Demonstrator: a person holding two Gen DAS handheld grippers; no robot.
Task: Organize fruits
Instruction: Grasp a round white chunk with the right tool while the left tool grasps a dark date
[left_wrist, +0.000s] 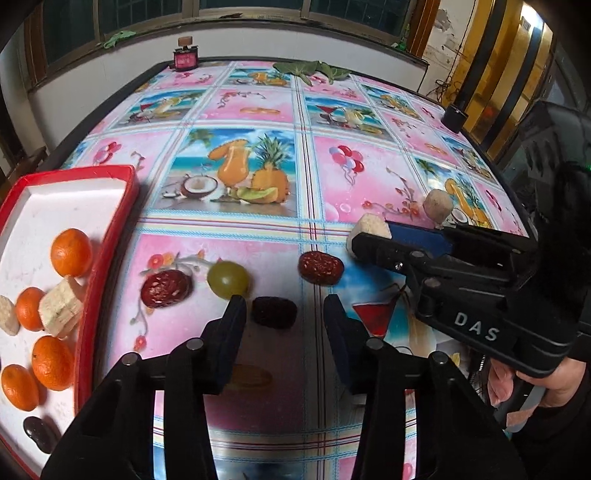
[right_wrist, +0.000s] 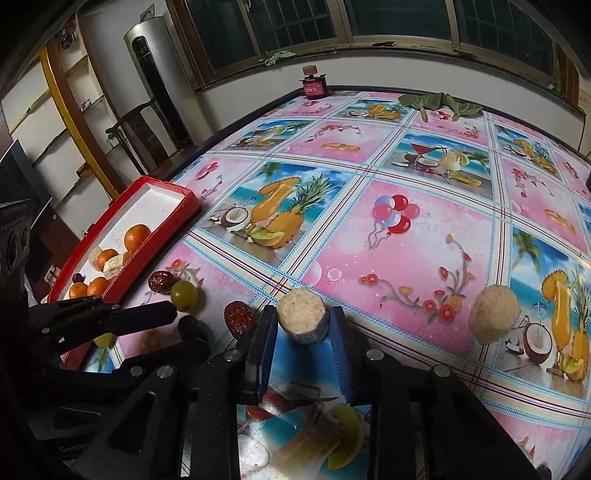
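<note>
- While the right gripper clamps a pale cane chunk between its blue pads, the chunk sits on the tablecloth at 6 o'clock of the right wrist view.
- Seen from the left wrist, the left gripper has its jaws apart around a dark date; the pads stand clear of it on both sides, so nothing is grasped.
- At 11 o'clock of that date lies a green grape, with a red date just beside it at 9 o'clock.
- Another red date lies at 1 o'clock of the dark one, near the right gripper's tip.
- A second cane chunk stands at 3 o'clock of the held one, well apart.
- A red tray at 9 o'clock of the left view holds oranges, cane pieces and a dark date.
- A small pink bottle stands at the table's far edge, 12 o'clock; green leaves lie to its 3 o'clock.
</note>
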